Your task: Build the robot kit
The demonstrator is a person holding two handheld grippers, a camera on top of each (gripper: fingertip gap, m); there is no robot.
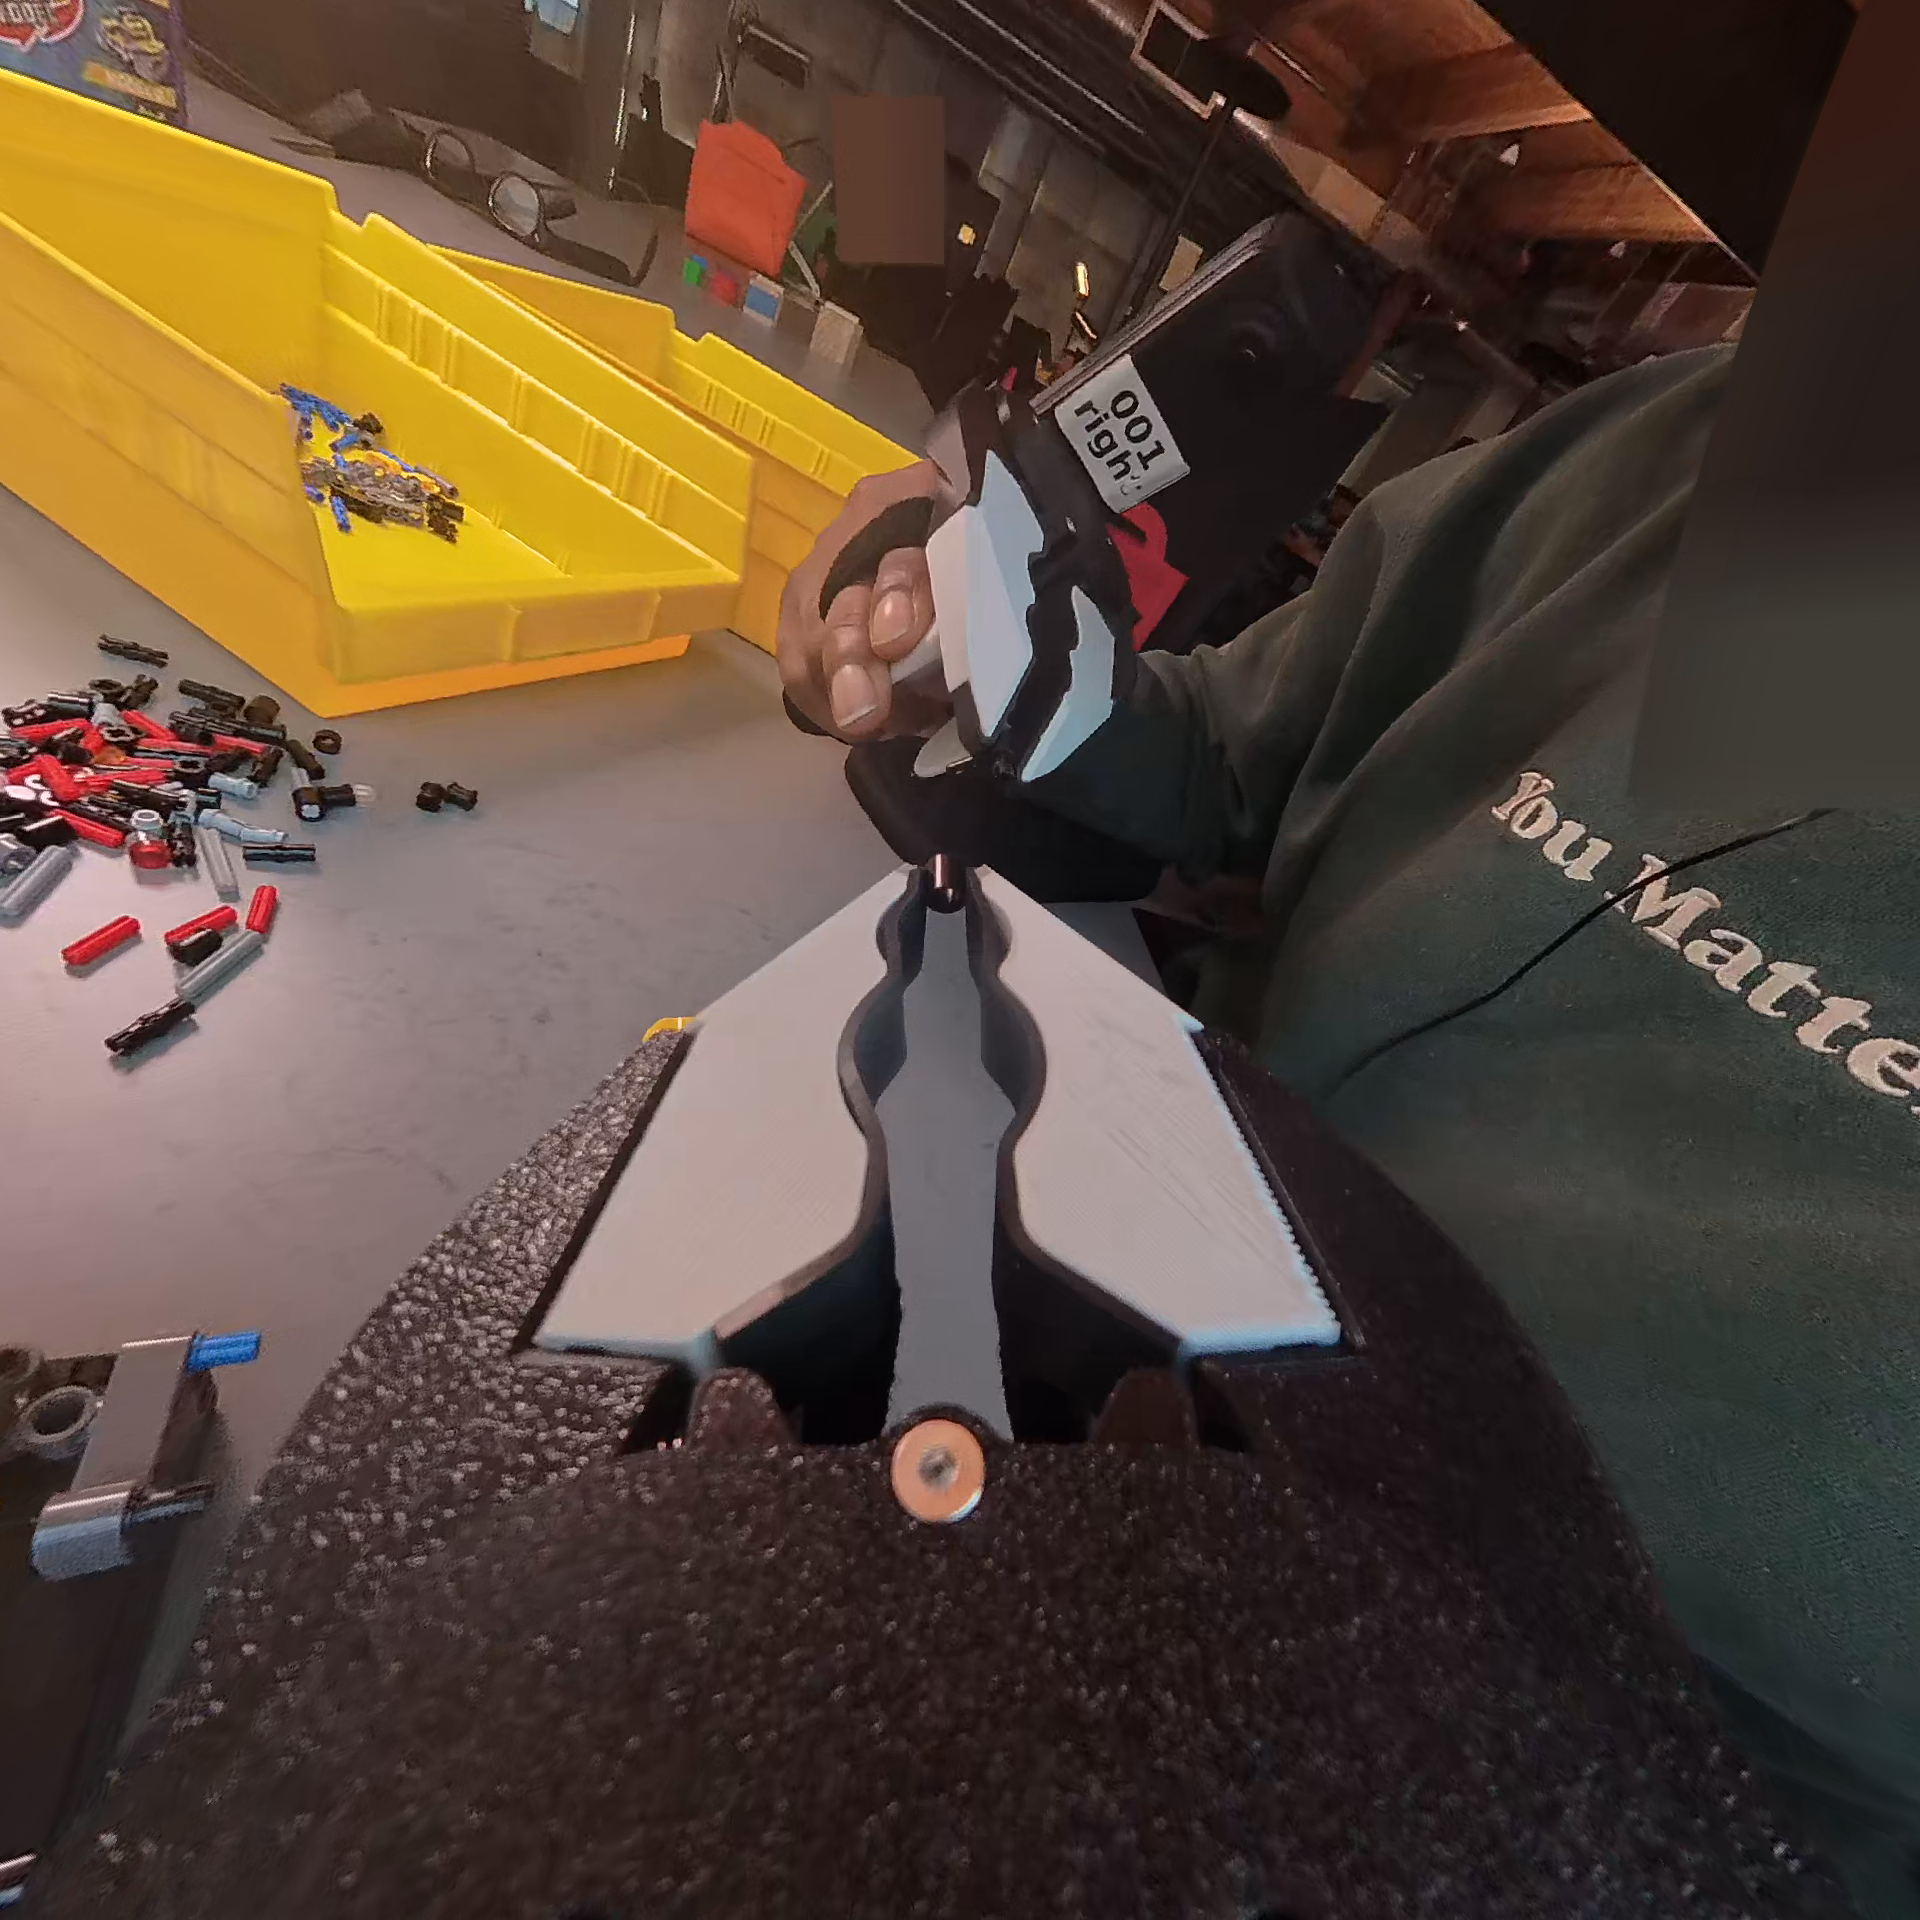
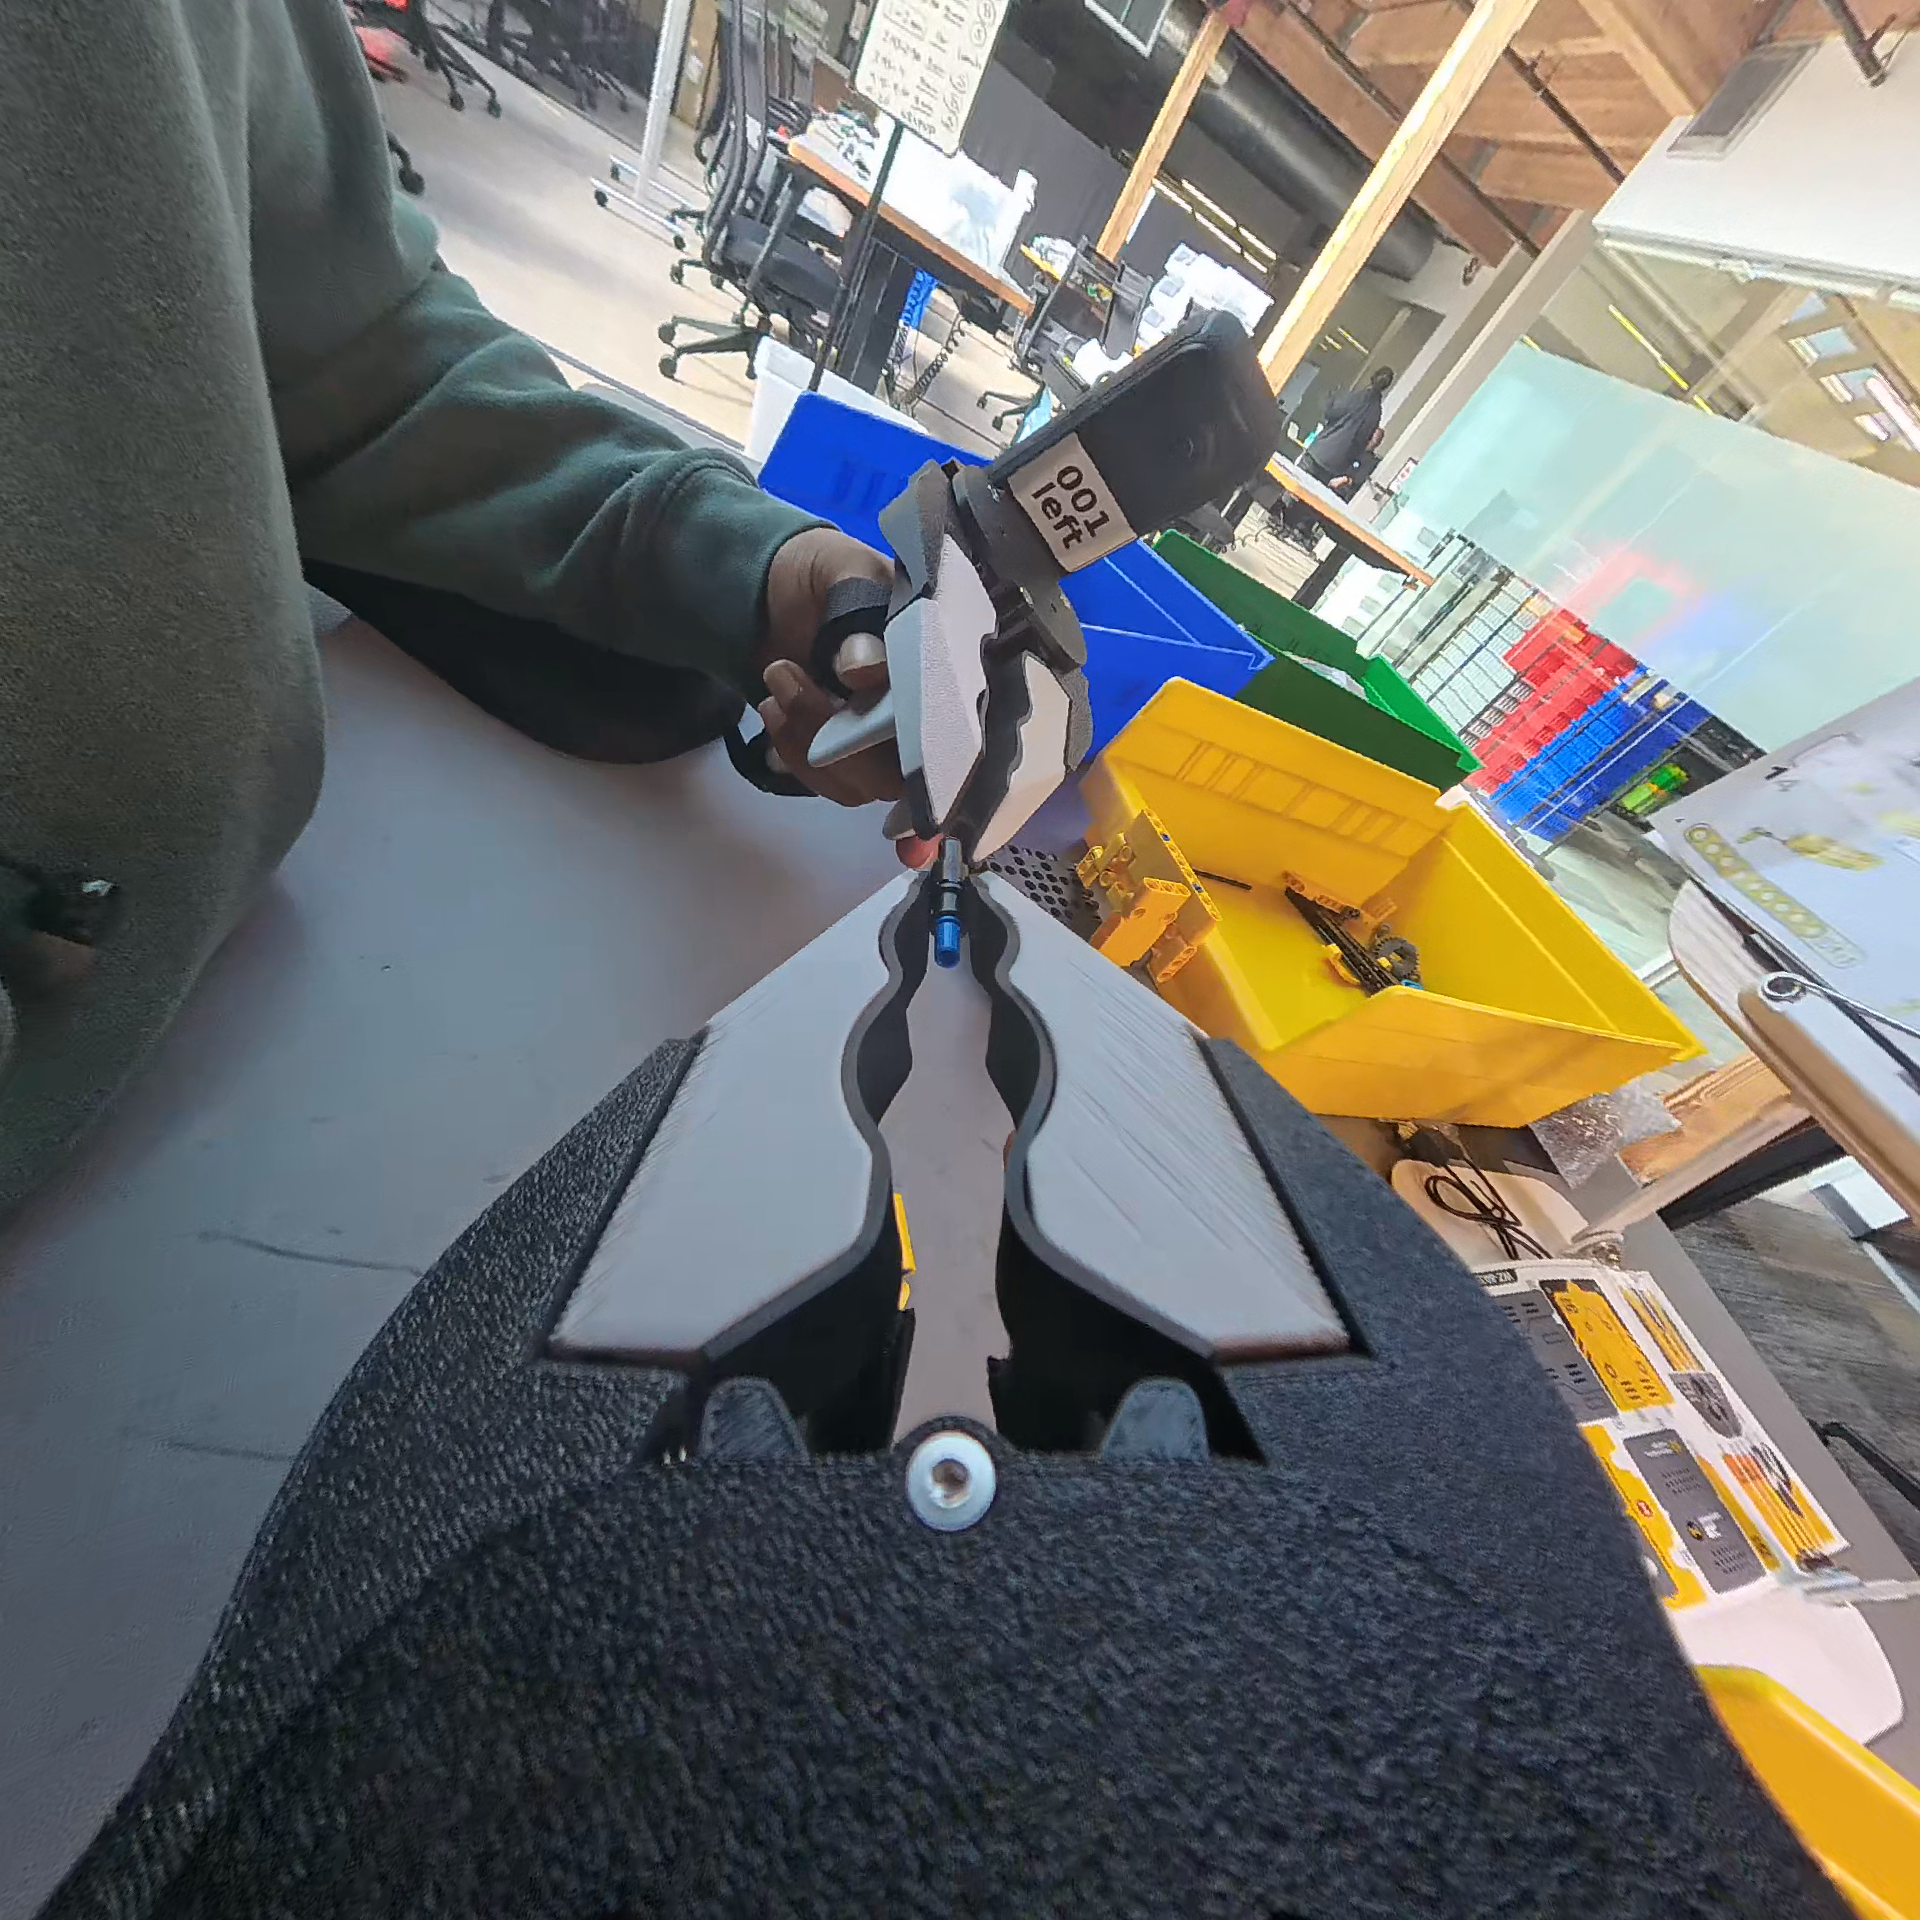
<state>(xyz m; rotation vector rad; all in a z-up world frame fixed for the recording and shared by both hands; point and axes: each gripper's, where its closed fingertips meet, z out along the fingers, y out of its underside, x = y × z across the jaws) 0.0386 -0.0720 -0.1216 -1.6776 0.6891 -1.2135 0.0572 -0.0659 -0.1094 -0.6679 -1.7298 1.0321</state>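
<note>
Right gripper nearly closed, pinching a small blue-and-black pin at 12 o'clock; left gripper also nearly closed, tips on the pin's dark end, tip to tip; loose parts at 9 o'clock, yellow bin at 10 o'clock.

Yellow bins and loose parts crowd the table's left.

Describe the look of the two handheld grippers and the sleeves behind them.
Both grippers share a build: a rough black textured body, two flat light-grey fingers with wavy black-lined inner edges, and a silver screw at the base. The right gripper and the left gripper each carry a black camera block bearing a white sticker. The sleeves are dark green sweatshirt fabric.
</note>
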